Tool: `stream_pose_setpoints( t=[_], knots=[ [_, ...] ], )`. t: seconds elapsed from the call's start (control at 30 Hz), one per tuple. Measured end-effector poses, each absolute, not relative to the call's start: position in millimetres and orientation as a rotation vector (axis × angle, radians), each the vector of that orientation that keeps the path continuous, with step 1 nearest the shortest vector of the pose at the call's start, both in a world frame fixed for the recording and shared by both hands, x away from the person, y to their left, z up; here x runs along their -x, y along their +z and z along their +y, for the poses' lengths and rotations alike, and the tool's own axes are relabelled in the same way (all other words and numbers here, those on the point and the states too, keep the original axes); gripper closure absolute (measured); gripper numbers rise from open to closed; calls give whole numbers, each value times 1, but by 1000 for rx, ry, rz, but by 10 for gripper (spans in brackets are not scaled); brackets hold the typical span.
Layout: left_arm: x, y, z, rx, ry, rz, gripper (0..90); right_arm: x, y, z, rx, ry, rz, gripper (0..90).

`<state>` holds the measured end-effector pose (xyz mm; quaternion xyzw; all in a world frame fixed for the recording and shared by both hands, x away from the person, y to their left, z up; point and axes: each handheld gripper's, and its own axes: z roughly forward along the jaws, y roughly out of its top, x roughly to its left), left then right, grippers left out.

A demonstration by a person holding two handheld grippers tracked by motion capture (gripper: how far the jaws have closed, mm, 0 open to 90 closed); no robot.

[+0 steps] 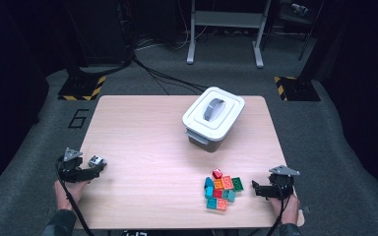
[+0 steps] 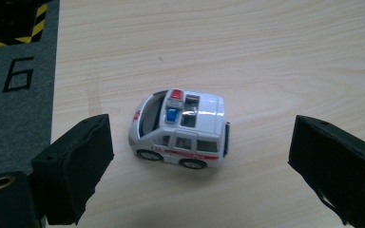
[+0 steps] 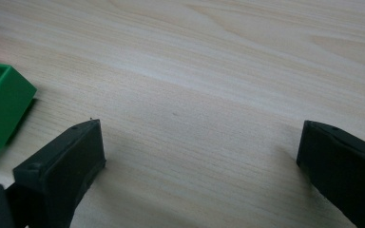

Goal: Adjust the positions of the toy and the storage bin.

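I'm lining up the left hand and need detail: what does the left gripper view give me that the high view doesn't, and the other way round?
Left gripper view: the toy police van's red and blue roof lights, red side stripe and wheels, standing on the table between open jaws, untouched by either.

High view: the lidded white box, the pile of coloured bricks and the right gripper beside it.

Both: the wooden table, the van, the left gripper and the floor's "6" marking.

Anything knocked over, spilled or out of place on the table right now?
Nothing stands out. The toy car sits upright on its wheels between the open left gripper jaws, untouched. The lidded white box is upright, and the blocks lie in one loose cluster beside the right gripper.
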<state>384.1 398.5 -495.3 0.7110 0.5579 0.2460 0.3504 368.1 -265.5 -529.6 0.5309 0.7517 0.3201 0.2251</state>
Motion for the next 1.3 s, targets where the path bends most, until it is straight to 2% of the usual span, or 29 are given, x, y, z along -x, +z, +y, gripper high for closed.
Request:
stream_pose_setpoints(
  t=[0.37,0.5,0.83,0.93,1.3],
  knots=[
    [-352,-507,368,-1914,581,1323,2,-369,-529,-265,-1473,881,2074,9],
    [-343,-520,352,-1940,612,1289,1,-370,-529,-265,-1479,886,2072,6],
    [-347,-531,325,-2052,581,1240,1,-372,-527,-265,-1485,864,2093,3],
    [-349,-531,326,-2081,526,1217,1,-373,-527,-266,-1476,851,2113,0],
    [-349,-532,326,-2072,517,1220,0,-379,-510,-265,-1472,873,2153,8]
  ],
)
